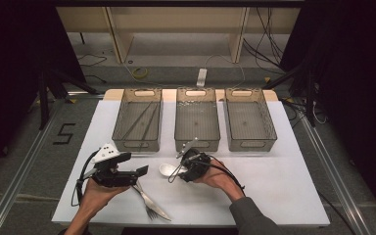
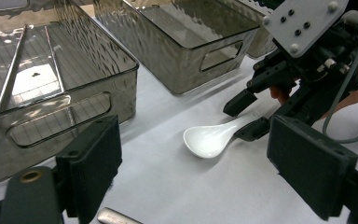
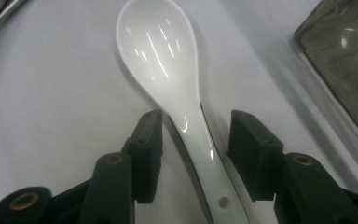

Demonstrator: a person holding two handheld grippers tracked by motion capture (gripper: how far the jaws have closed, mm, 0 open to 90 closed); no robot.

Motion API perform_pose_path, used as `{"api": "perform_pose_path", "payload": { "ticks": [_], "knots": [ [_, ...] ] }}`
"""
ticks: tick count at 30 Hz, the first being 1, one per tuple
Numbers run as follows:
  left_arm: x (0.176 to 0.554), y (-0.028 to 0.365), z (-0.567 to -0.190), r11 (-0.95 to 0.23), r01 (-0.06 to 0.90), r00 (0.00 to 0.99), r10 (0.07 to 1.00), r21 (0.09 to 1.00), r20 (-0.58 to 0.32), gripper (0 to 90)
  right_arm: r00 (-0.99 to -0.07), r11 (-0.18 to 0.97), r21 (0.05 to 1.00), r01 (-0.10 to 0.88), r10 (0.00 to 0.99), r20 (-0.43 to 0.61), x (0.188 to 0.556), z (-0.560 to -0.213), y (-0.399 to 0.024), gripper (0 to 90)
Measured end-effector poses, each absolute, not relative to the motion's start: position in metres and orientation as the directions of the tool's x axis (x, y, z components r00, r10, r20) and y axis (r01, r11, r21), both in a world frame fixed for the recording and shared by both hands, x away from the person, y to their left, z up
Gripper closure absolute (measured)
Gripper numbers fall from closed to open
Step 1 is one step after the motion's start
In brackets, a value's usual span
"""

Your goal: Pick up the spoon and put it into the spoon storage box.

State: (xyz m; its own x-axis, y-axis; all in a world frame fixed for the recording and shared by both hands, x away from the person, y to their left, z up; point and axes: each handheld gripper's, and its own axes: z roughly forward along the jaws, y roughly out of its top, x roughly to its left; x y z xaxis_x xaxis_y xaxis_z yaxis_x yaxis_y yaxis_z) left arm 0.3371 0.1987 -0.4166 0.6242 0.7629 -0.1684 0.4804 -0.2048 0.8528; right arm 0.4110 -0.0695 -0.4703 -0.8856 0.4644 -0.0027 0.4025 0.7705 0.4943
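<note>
The step in hand looks like picking up the white spoon (image 3: 168,70), which lies flat on the desk (image 1: 274,191) just near of the middle bin (image 1: 197,120). The right tool (image 3: 193,142) straddles its handle, jaws half-wide, pads not yet pressing. Next, it should close on the handle and lift. The left tool (image 1: 142,171) hovers wide and empty over the fork (image 1: 149,200). The bin's near wall stands close; open desk lies right.
</note>
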Motion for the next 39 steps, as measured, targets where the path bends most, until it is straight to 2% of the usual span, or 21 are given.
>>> {"api": "perform_pose_path", "payload": {
  "ticks": [14,24,27,39],
  "knots": [
    [0.3369,0.1980,-0.4167,-0.207,0.477,0.623,0.765,0.854,-0.163,17.3,-0.902,0.798,0.470,0.376,0.432,-0.013,0.4065,-0.4711,-0.0678,73.9],
    [0.3367,0.1978,-0.4168,-0.209,0.477,0.622,0.767,0.854,-0.160,17.6,-0.898,0.796,0.470,0.383,0.440,-0.014,0.4081,-0.4700,-0.0692,79.1],
    [0.3367,0.1975,-0.4169,-0.210,0.479,0.622,0.766,0.853,-0.160,17.6,-0.886,0.784,0.478,0.396,0.463,-0.026,0.4089,-0.4678,-0.0714,86.0],
    [0.3369,0.1977,-0.4170,-0.211,0.478,0.621,0.768,0.853,-0.158,17.9,-0.883,0.776,0.489,0.399,0.468,-0.022,0.4095,-0.4624,-0.0767,86.7]
  ]
}}
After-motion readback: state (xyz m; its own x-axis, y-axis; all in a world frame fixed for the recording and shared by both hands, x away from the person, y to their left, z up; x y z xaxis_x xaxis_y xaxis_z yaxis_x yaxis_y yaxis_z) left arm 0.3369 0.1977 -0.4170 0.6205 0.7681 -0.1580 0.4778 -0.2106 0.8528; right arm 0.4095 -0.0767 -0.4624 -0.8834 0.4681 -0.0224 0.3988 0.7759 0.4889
